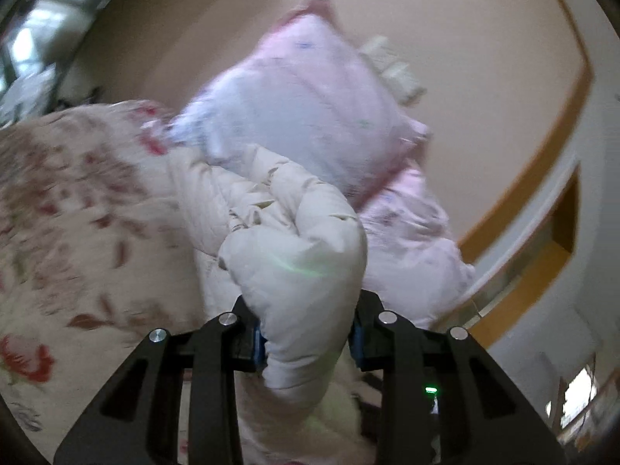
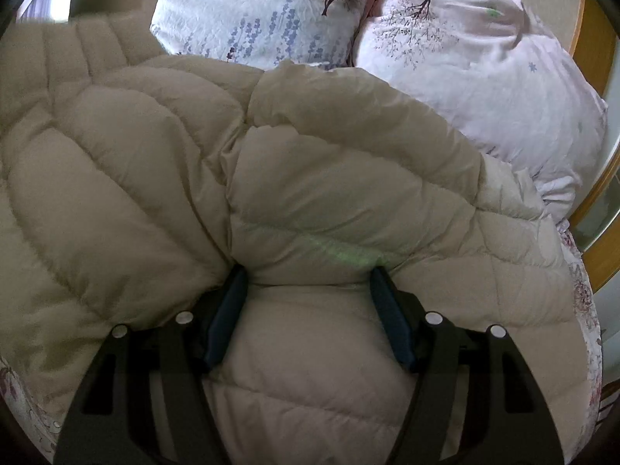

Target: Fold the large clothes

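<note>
Left hand-held gripper [image 1: 308,343] clamps a bunched fold of the beige padded coat [image 2: 310,193]; right hand-held gripper [image 2: 308,310], jaws spread, straddles its padding; advisable: lift evenly, keeping quilted edges aligned.

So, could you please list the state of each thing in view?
Left tool: shut on the padded coat, lifting a bunched fold.
Right tool: wide apart, pressed against the coat; grip unclear.
Padded coat: crumpled, unfolded, on the bed.
Pillows: side by side behind the coat.
Floral bedspread: spread underneath.
</note>
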`<state>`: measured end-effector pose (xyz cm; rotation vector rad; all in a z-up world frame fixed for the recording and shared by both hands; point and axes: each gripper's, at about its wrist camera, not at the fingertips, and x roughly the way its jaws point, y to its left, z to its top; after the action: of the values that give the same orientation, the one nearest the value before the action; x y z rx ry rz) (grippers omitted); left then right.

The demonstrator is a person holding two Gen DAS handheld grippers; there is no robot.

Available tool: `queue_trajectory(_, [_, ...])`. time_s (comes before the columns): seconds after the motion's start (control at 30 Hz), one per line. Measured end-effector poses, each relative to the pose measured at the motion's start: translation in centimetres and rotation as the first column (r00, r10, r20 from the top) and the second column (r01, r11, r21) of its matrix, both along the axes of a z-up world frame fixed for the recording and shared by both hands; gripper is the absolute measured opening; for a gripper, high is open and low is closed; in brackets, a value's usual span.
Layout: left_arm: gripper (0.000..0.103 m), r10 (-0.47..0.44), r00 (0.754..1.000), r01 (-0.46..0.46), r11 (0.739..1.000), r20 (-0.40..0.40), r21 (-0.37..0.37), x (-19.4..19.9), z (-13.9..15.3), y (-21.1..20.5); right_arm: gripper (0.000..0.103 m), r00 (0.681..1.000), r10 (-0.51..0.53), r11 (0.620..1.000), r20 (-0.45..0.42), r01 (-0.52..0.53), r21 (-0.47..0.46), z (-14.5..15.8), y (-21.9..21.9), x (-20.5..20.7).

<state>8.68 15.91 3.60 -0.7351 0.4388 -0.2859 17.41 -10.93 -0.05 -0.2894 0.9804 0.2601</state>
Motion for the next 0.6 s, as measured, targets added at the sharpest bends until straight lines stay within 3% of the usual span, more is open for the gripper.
queue_trajectory(0.17, [0.032,-0.147,0.985,0.147,0.989,0.091,0.009,0.5,2.4,-4.3,0.067,1.0,0.003,1.0,-0.02,-0.003,0.017,-0.1,-0.2,0.4])
queue_trajectory(0.33, [0.032,-0.327,0.928,0.328,0.944,0.178,0.028,0.7,4.0,-9.9,0.069,0.997,0.027,0.997,-0.067,-0.022,0.078,-0.1,-1.0,1.5])
queue_trajectory(0.5, [0.032,-0.423,0.893,0.418,0.906,0.153,0.068,1.3,3.9,-15.3,0.076,0.987,0.067,0.944,-0.148,-0.014,0.33,1.2,-6.1,2.4])
queue_trajectory(0.6, [0.032,-0.46,0.88,0.454,0.888,0.121,0.078,1.9,3.3,-17.3,0.076,0.993,0.0,0.919,-0.118,0.047,0.392,3.1,-10.9,1.6])
